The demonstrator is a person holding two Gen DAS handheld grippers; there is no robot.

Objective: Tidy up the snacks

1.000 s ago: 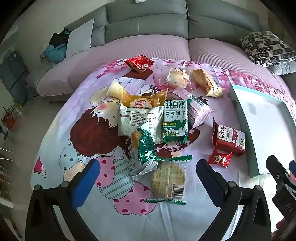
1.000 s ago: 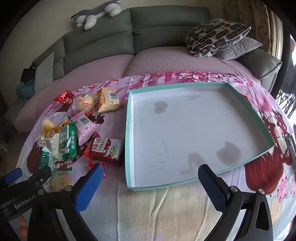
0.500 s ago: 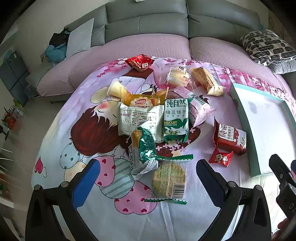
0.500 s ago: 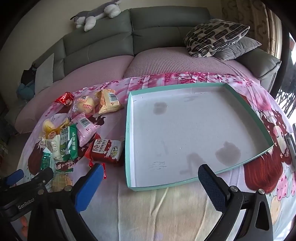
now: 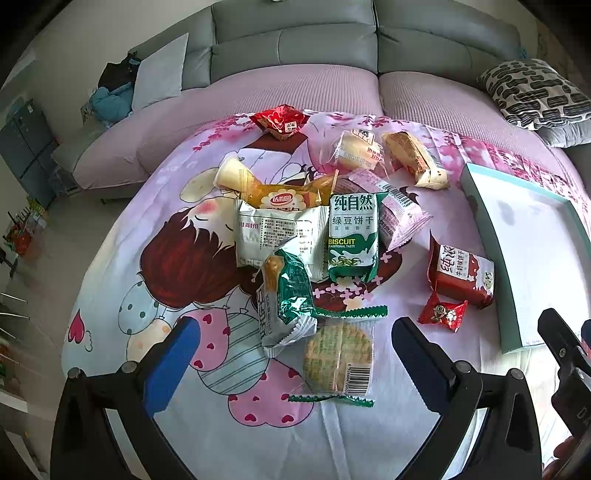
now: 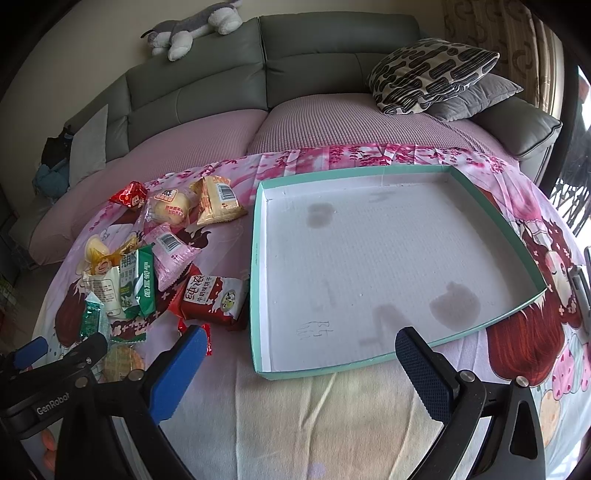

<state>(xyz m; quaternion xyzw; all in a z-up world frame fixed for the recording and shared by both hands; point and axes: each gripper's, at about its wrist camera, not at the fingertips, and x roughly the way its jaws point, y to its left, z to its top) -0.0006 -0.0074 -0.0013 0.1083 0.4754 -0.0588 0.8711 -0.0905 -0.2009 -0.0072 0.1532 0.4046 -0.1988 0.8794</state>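
Several snack packets lie in a heap on a pink cartoon cloth. In the left wrist view a round cracker pack lies nearest, between the fingers of my open, empty left gripper. Behind it are a green biscuit pack, a white packet, a red milk-biscuit pack and a small red candy. In the right wrist view my open, empty right gripper hovers over the near edge of an empty teal-rimmed white tray. The red pack lies just left of the tray.
A grey sofa with pink covers runs behind the cloth, with a patterned cushion at right and a plush toy on the backrest. The left gripper's body shows at the lower left of the right wrist view.
The left gripper has drifted slightly left, so the tray sits further right in its view. The right gripper's view has barely shifted. Both stay open.
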